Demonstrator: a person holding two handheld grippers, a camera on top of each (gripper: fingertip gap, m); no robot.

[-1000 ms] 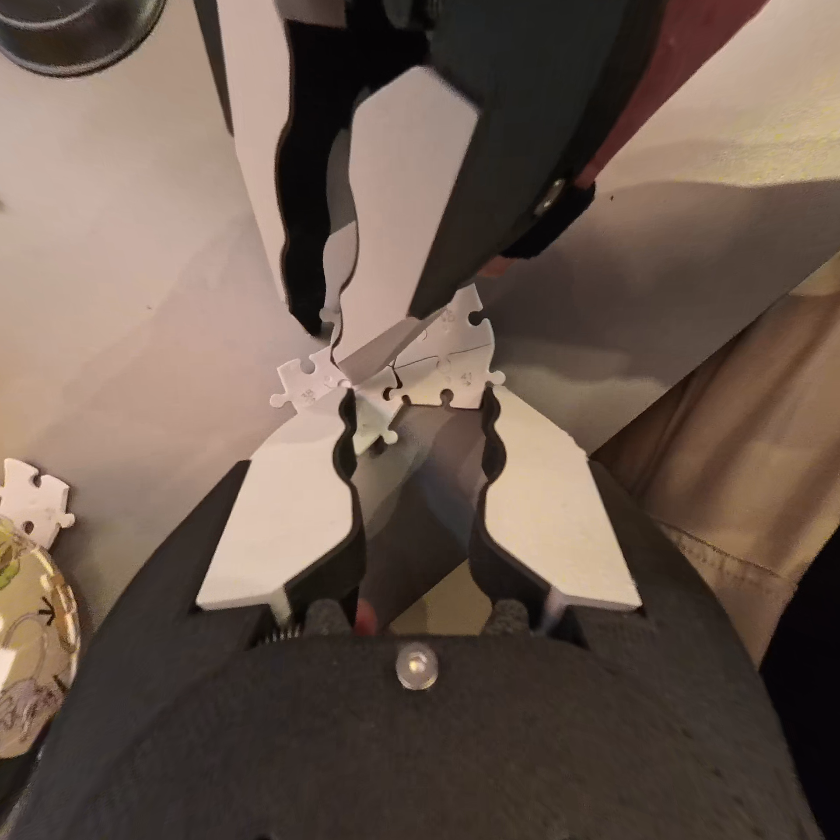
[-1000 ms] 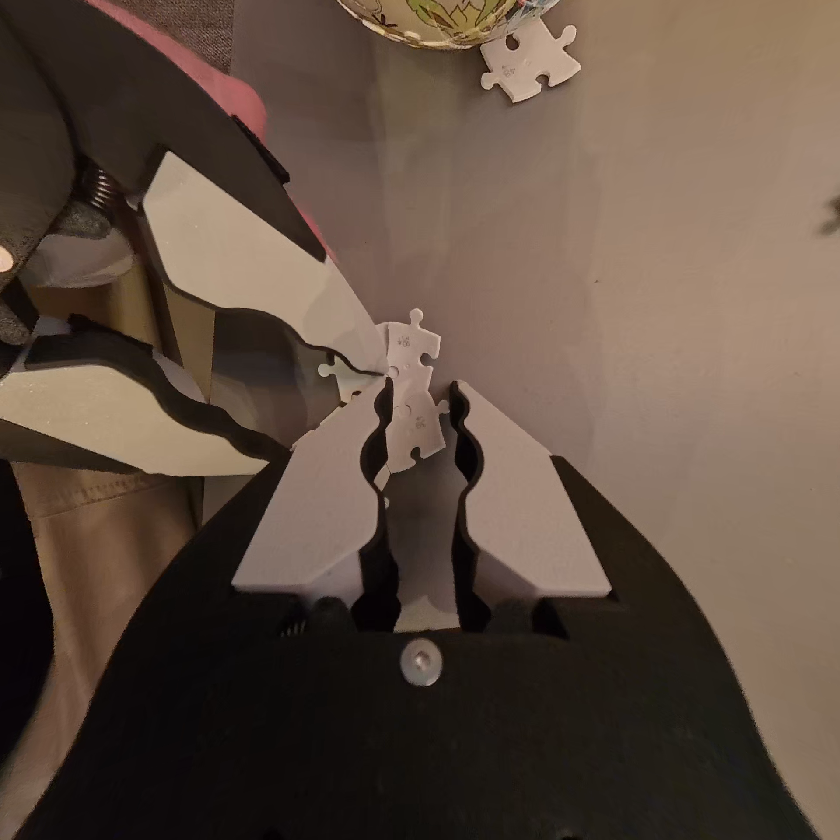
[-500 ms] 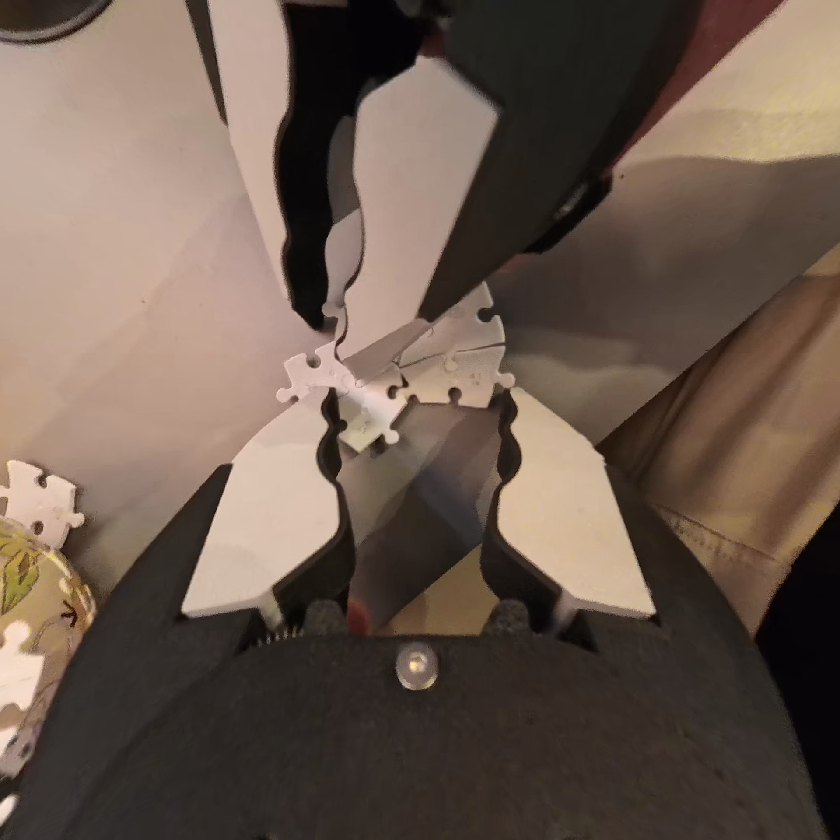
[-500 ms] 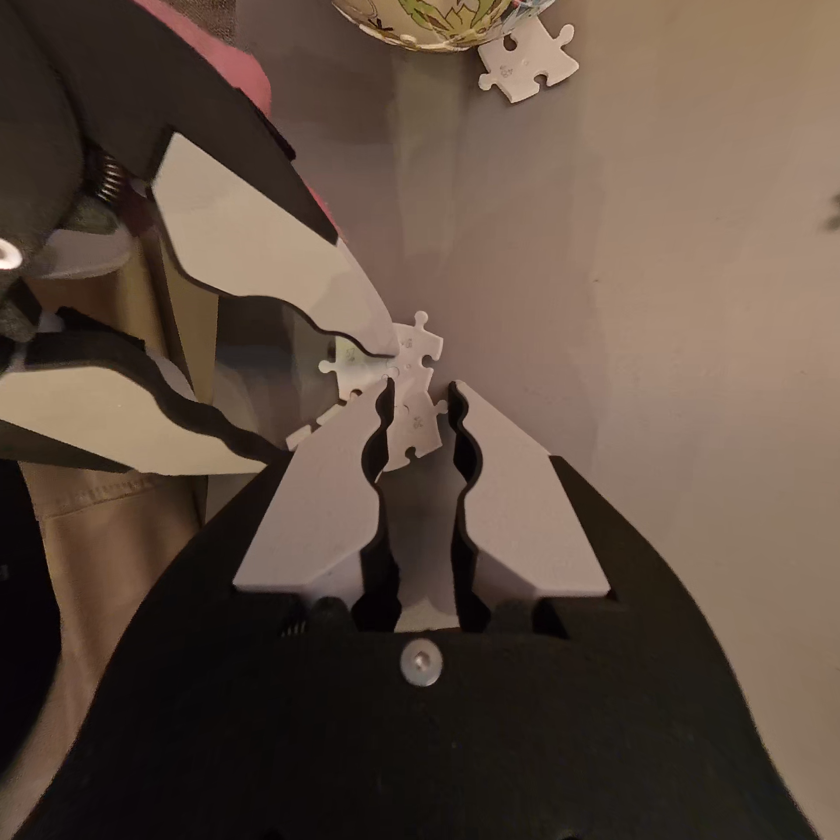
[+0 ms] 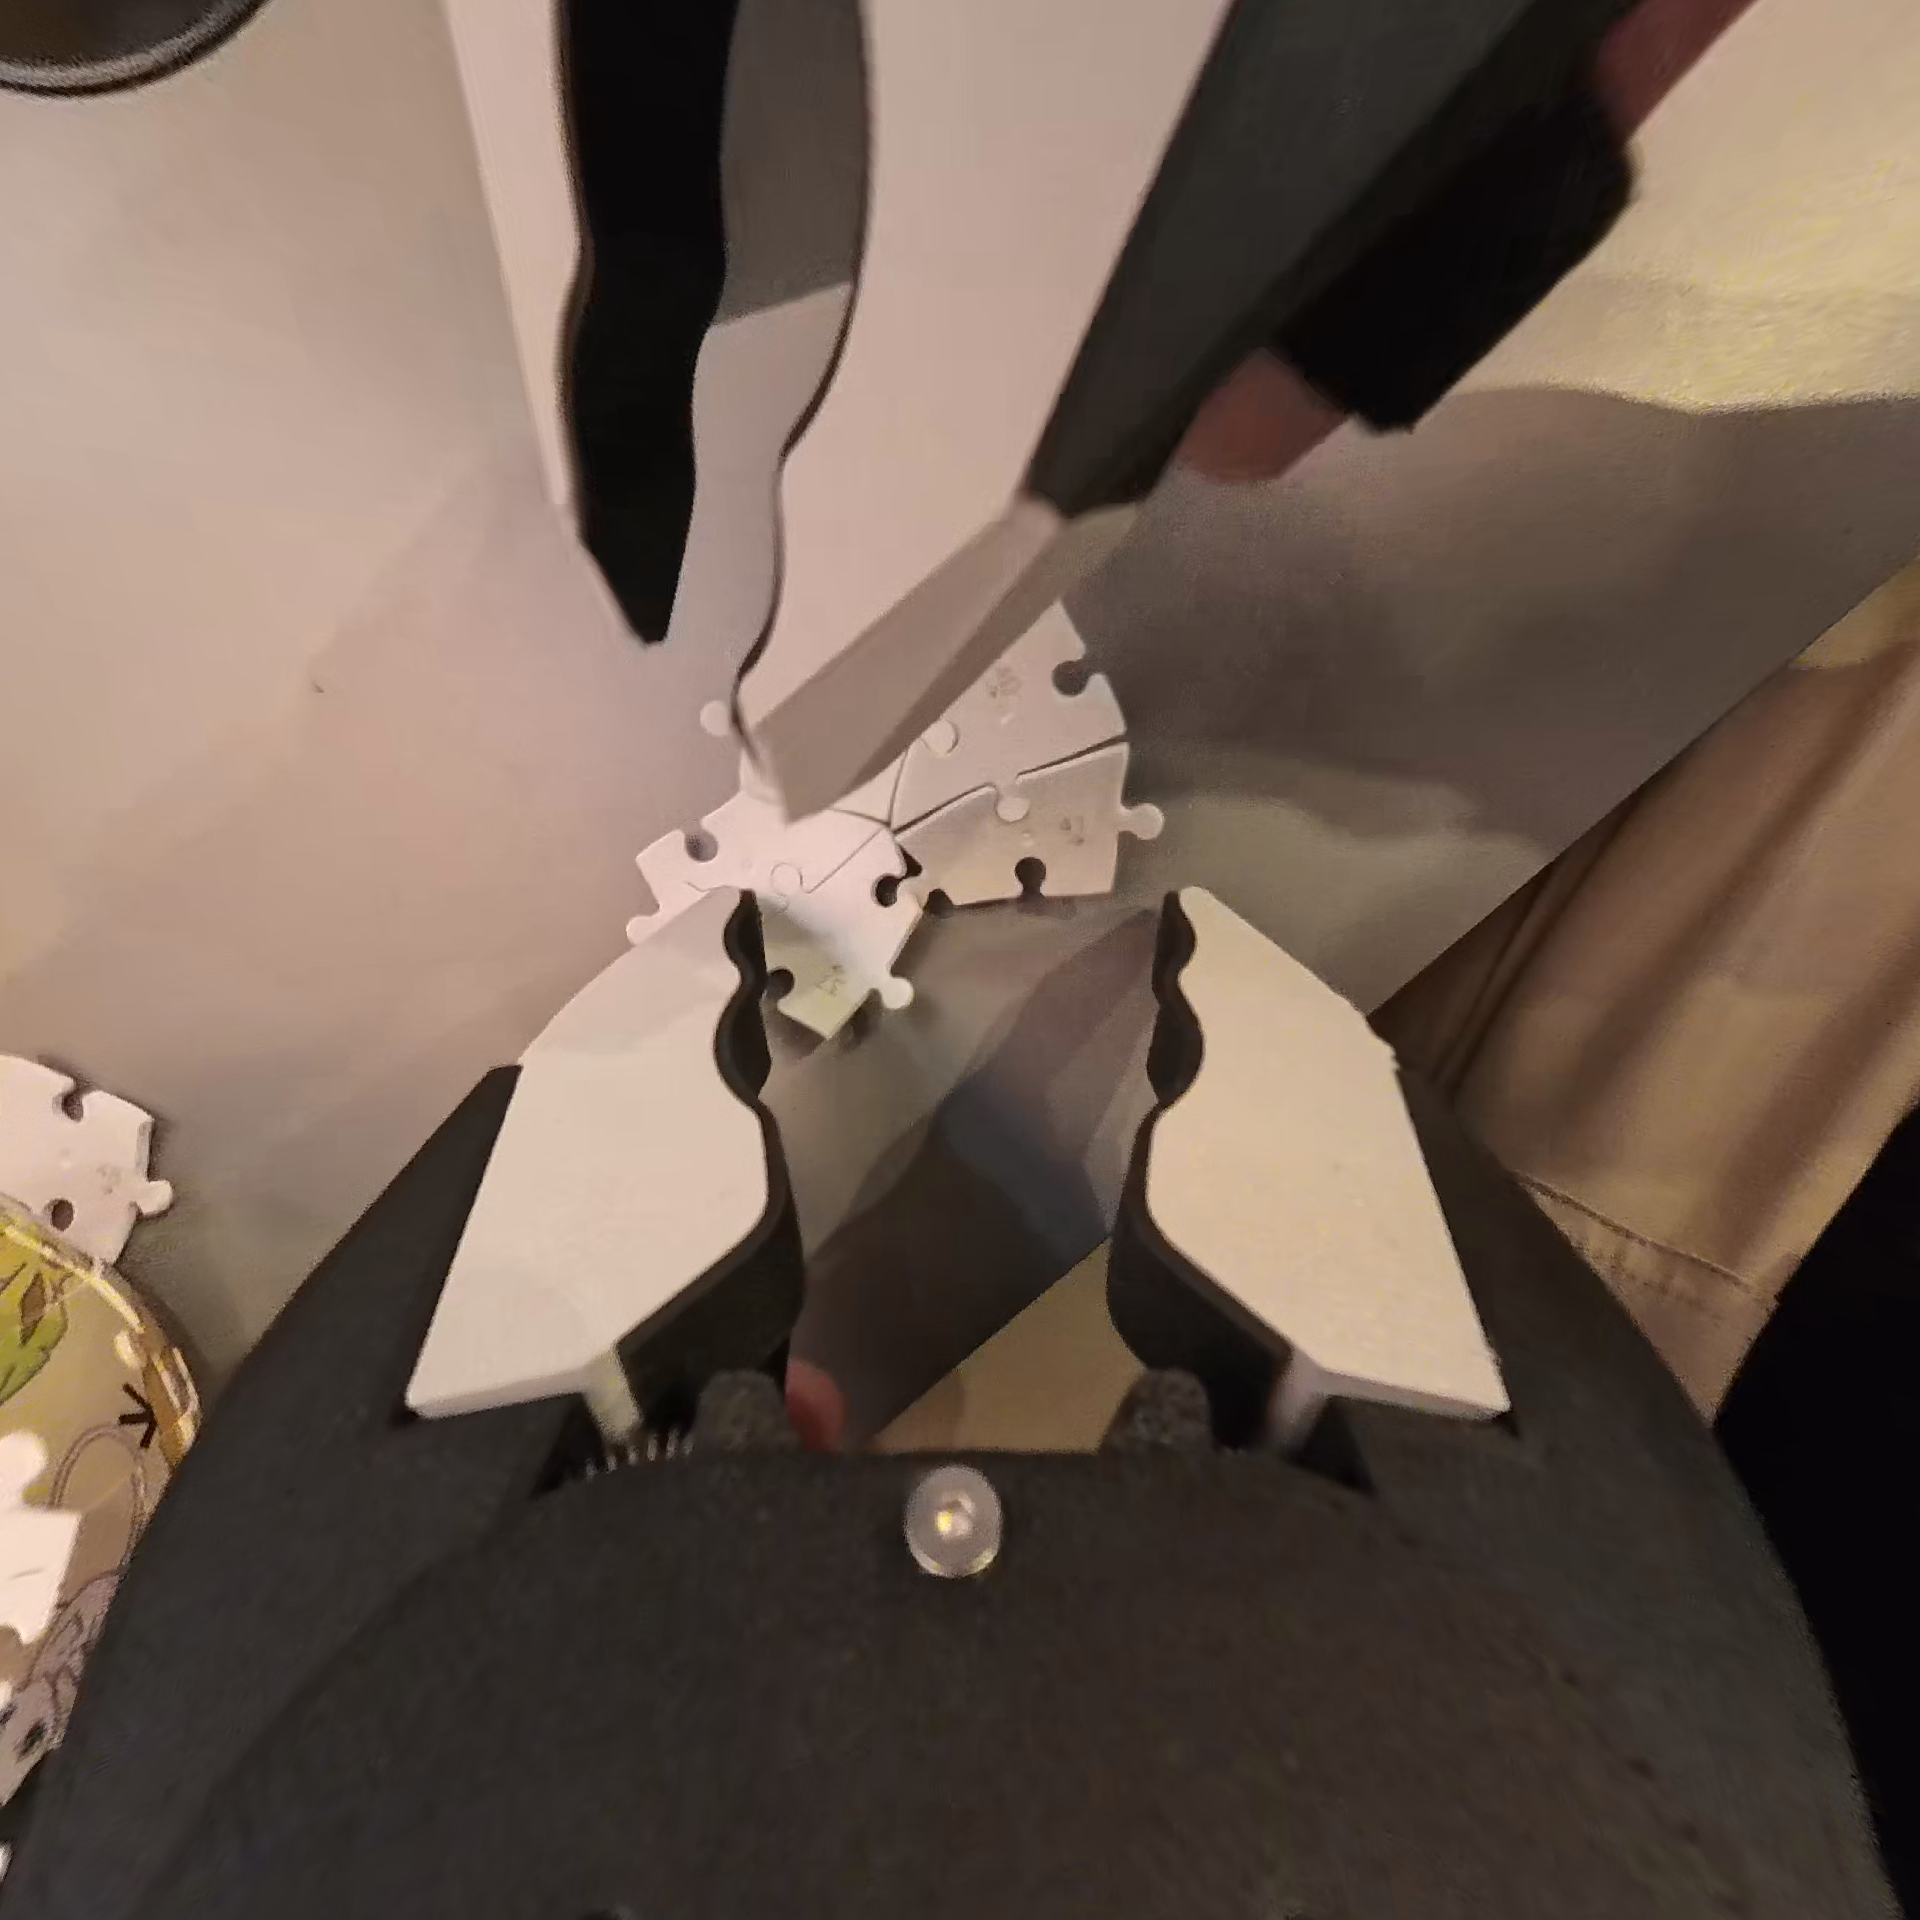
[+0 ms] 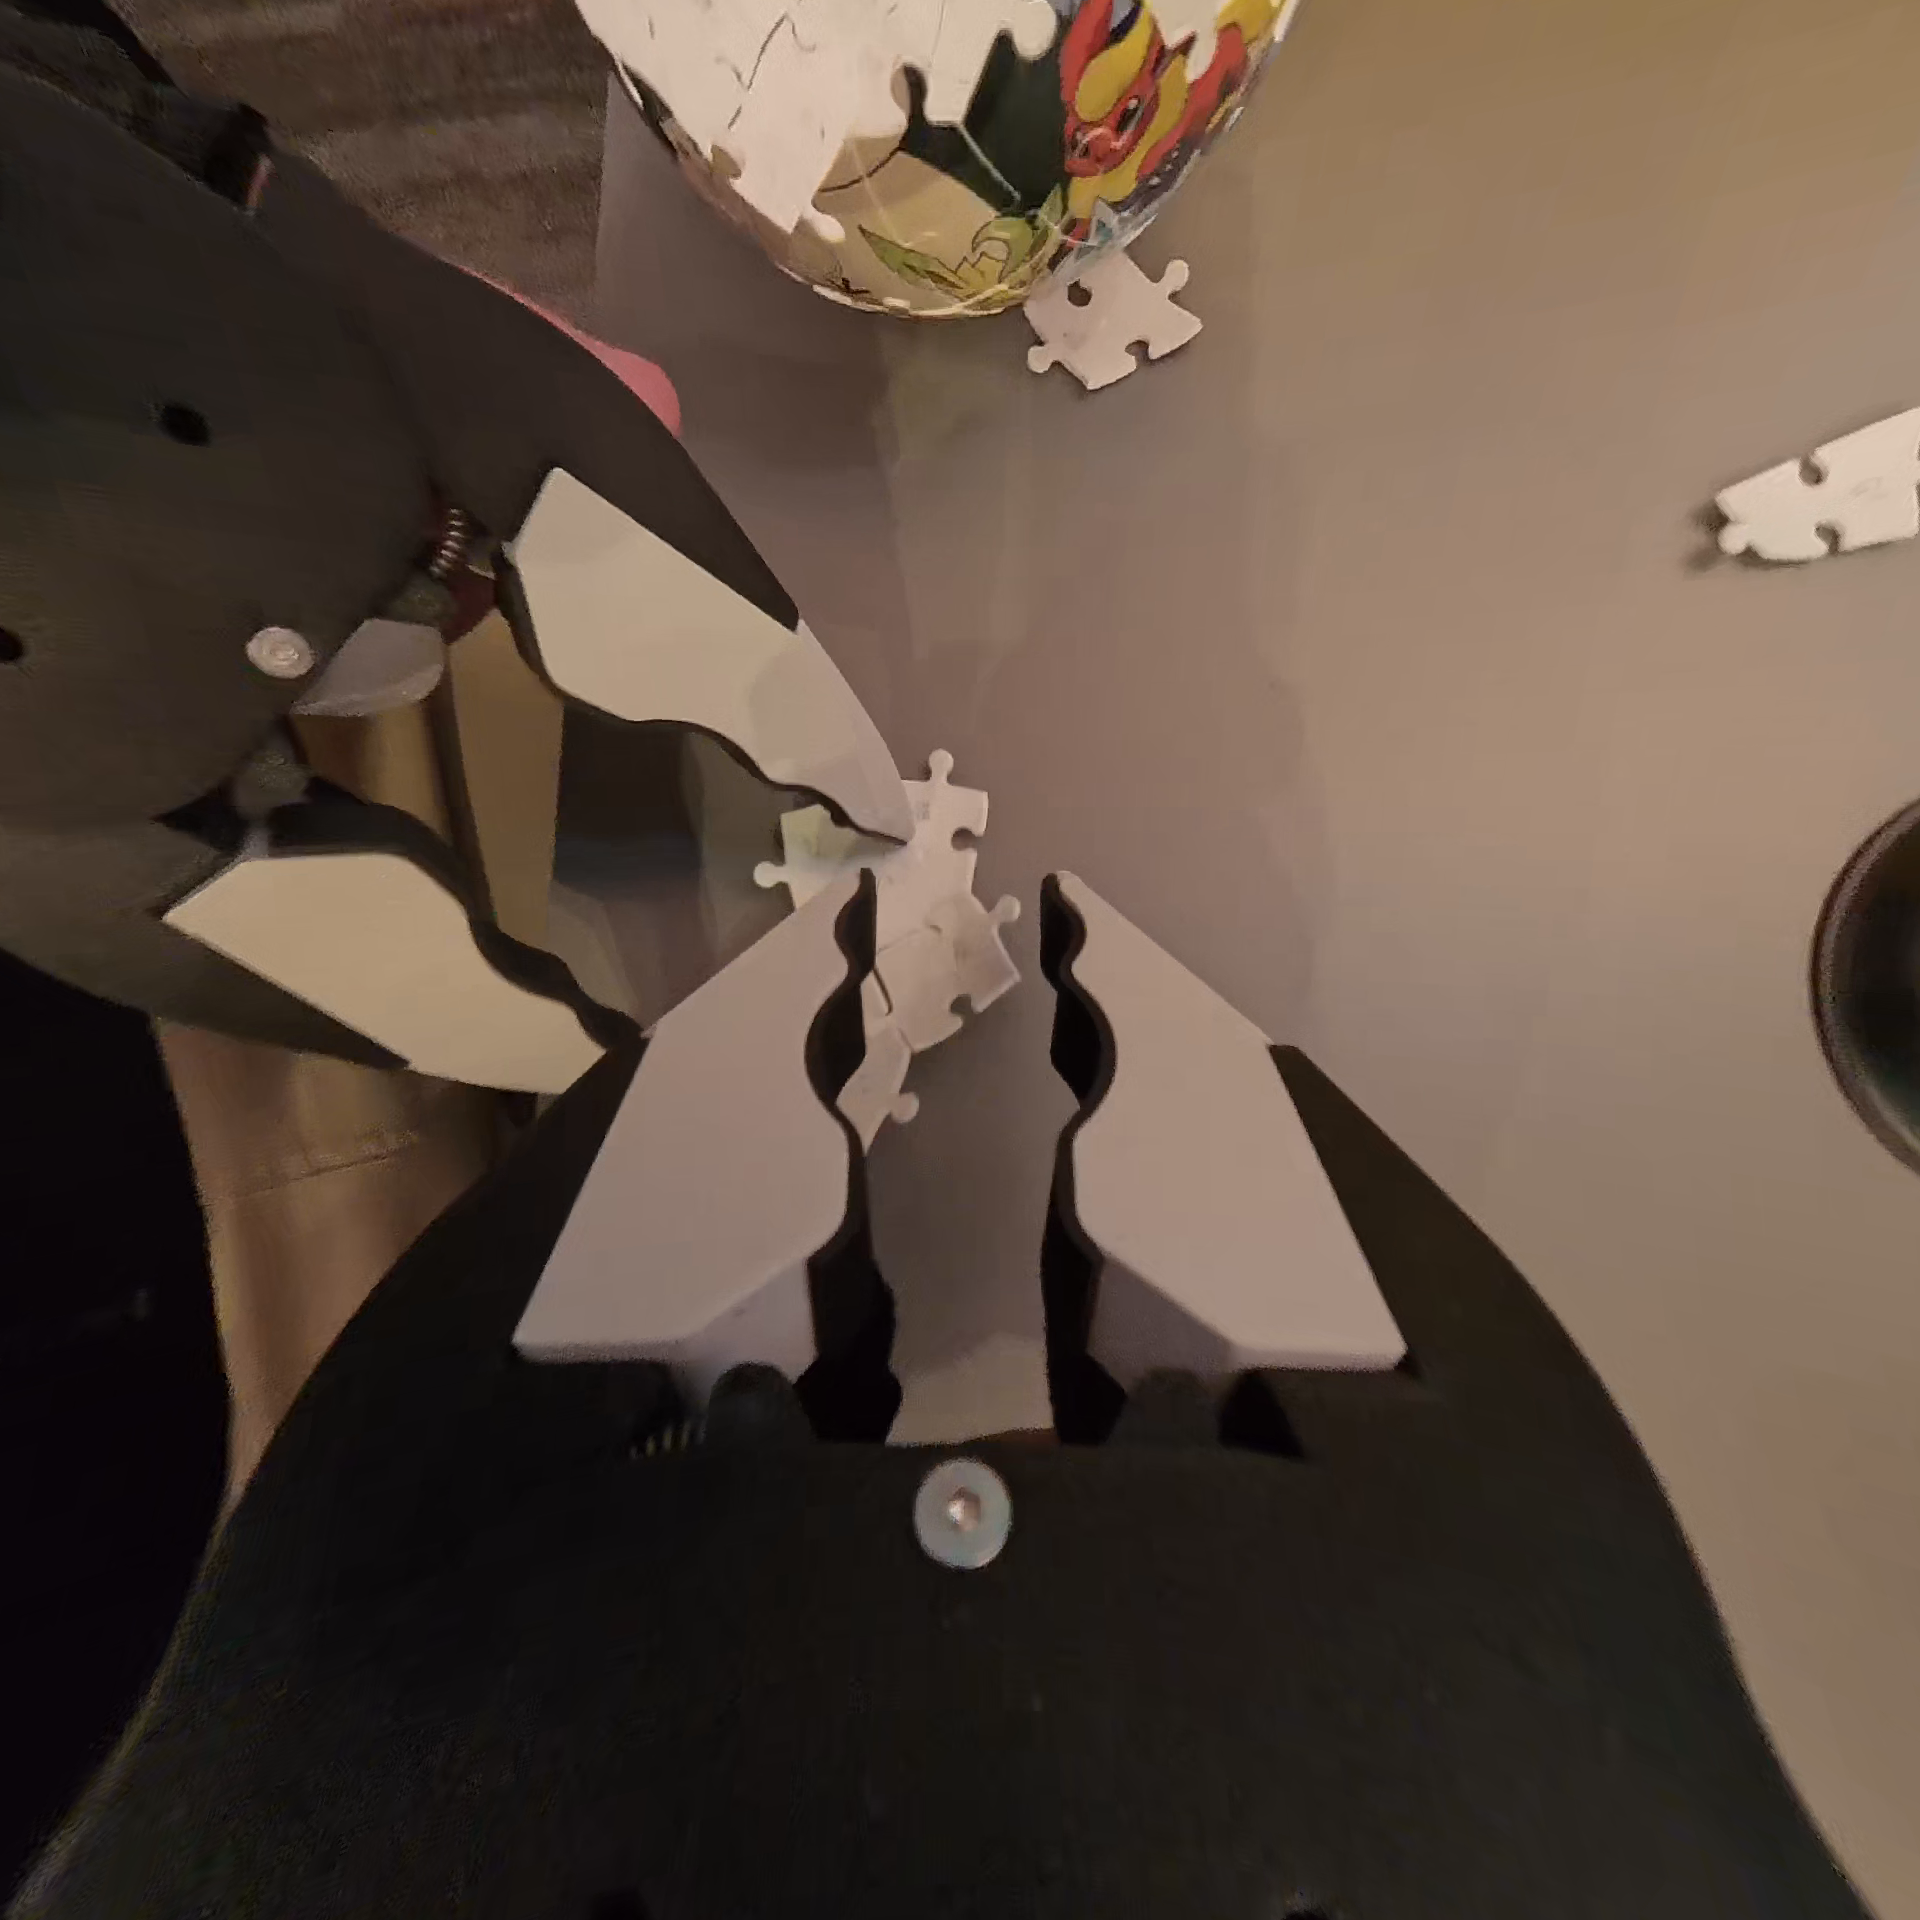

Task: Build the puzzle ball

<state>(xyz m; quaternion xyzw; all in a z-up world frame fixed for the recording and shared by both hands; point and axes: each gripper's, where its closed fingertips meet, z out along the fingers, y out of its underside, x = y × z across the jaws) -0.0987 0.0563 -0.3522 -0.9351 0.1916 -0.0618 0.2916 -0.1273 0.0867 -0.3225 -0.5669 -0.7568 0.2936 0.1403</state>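
Joined puzzle pieces [image 5: 883, 862] on table, just beyond both spread, empty claws.

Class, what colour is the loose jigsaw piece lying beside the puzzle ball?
White; the loose jigsaw piece shows best in the right wrist view.

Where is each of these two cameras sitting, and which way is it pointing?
Left wrist view: sits on the left gripper, looking along its open fingers at the joined white pieces on the grey table; trousers show at right.
Right wrist view: sits on the right gripper, looking down at those pieces, with the puzzle ball beyond.
Shared: the pieces, the ball, each other's gripper.
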